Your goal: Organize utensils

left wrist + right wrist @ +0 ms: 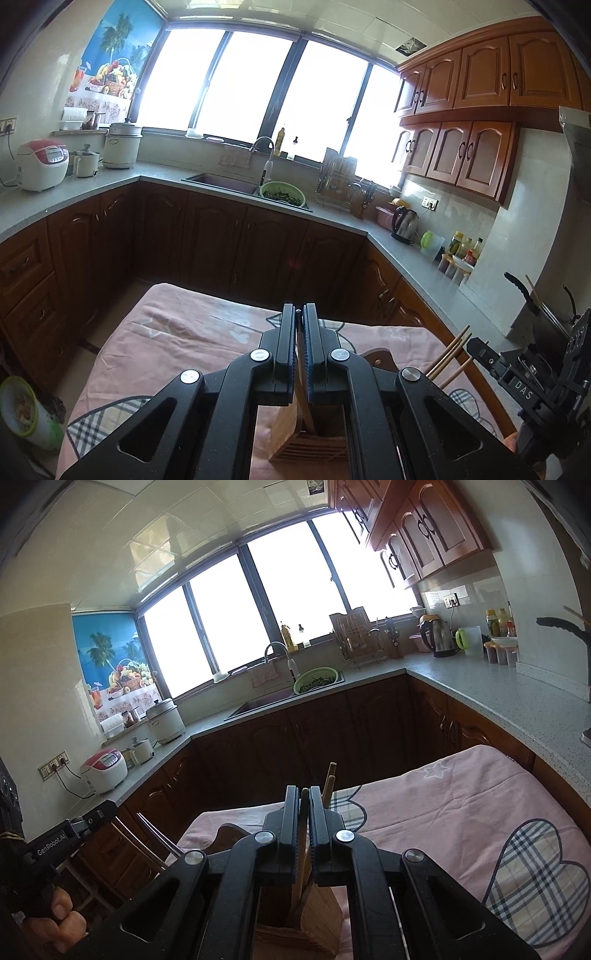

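My left gripper [299,314] is shut on a thin wooden utensil [303,387] whose lower end stands in a wooden utensil holder [284,432] on the pink tablecloth [177,332]. Several wooden chopsticks [448,354] stick up from the holder on the right. My right gripper [303,795] is shut on a chopstick [303,853] that reaches down into the same holder [317,912]. Two more chopsticks [329,786] stand behind its fingers. The left gripper's body [62,840] shows at the far left of the right wrist view.
Grey counters [417,258] wrap around the room with a sink [221,182], a green colander [282,194], a kettle [404,223] and a rice cooker [42,164]. A wooden board [225,836] lies behind the holder.
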{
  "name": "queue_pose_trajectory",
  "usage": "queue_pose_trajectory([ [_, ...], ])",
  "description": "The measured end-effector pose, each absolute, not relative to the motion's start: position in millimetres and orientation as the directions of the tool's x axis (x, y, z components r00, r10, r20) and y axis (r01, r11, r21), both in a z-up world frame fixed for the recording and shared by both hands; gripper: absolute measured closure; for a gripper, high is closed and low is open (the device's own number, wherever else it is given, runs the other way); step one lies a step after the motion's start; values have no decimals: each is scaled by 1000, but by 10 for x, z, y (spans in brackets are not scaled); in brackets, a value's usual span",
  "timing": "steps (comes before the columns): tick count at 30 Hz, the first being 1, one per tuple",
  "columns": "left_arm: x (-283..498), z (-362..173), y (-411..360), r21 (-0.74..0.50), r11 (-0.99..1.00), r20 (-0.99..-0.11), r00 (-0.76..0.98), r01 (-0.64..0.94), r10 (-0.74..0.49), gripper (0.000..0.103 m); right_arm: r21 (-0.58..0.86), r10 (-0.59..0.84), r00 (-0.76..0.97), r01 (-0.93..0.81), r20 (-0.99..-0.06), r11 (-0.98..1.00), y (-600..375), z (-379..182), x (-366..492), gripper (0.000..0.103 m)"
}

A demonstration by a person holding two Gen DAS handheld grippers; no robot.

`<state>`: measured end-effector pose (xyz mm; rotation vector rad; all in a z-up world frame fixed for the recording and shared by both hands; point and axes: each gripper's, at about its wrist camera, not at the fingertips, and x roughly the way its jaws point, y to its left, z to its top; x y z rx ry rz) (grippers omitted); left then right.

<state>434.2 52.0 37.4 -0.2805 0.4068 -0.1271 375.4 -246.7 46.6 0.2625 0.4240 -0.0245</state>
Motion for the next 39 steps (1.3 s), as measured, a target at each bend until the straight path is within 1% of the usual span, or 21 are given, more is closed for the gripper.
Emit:
queue_pose_trajectory([
  [18, 4315, 333, 525, -282, 957, -384, 907, 61, -171, 100, 237, 34, 903, 76, -428, 969, -2428, 464, 3769, 98],
  [20, 4313, 341, 519, -280, 958, -386, 907, 56, -166, 100, 237, 34, 902, 76, -430, 969, -2428, 460, 3771, 94],
  [23, 4286, 364, 517, -284, 957, -377, 911, 58, -167, 100, 242, 39, 901, 74, -432, 967, -2438, 452, 3775, 93],
  [24, 4281, 371, 512, -284, 957, -373, 913, 59, -166, 100, 244, 37, 900, 78, -434, 967, -2448, 448, 3776, 90],
  [25, 4268, 380, 504, -281, 958, -369, 915, 59, -165, 99, 247, 34, 899, 83, -436, 965, -2460, 447, 3772, 83],
  [26, 4252, 394, 500, -278, 959, -365, 917, 59, -163, 96, 253, 34, 901, 85, -433, 964, -2473, 451, 3760, 69],
  [28, 4225, 399, 486, -273, 960, -357, 921, 60, -158, 88, 261, 31, 909, 87, -417, 961, -2497, 468, 3713, 55],
  [30, 4185, 405, 480, -270, 961, -347, 926, 52, -148, 69, 259, 22, 914, 92, -405, 961, -2503, 496, 3675, 53],
  [31, 4165, 409, 481, -272, 961, -342, 928, 52, -147, 65, 261, 22, 915, 92, -404, 961, -2507, 505, 3665, 53],
  [32, 4146, 409, 481, -274, 960, -340, 929, 50, -145, 60, 266, 25, 915, 91, -403, 960, -2513, 510, 3660, 48],
  [33, 4133, 396, 483, -275, 960, -340, 929, 48, -144, 57, 270, 26, 915, 91, -402, 959, -2521, 512, 3652, 46],
  [34, 4117, 393, 484, -276, 960, -339, 930, 48, -144, 56, 272, 28, 916, 90, -401, 958, -2525, 512, 3643, 42],
  [35, 4105, 376, 483, -276, 960, -340, 929, 48, -144, 54, 273, 28, 916, 91, -401, 958, -2526, 512, 3640, 41],
  [37, 4084, 359, 476, -273, 961, -344, 928, 45, -141, 50, 281, 35, 916, 86, -399, 956, -2525, 506, 3627, 35],
  [39, 4062, 341, 474, -270, 962, -349, 926, 43, -140, 44, 283, 39, 917, 82, -396, 955, -2524, 498, 3611, 32],
])
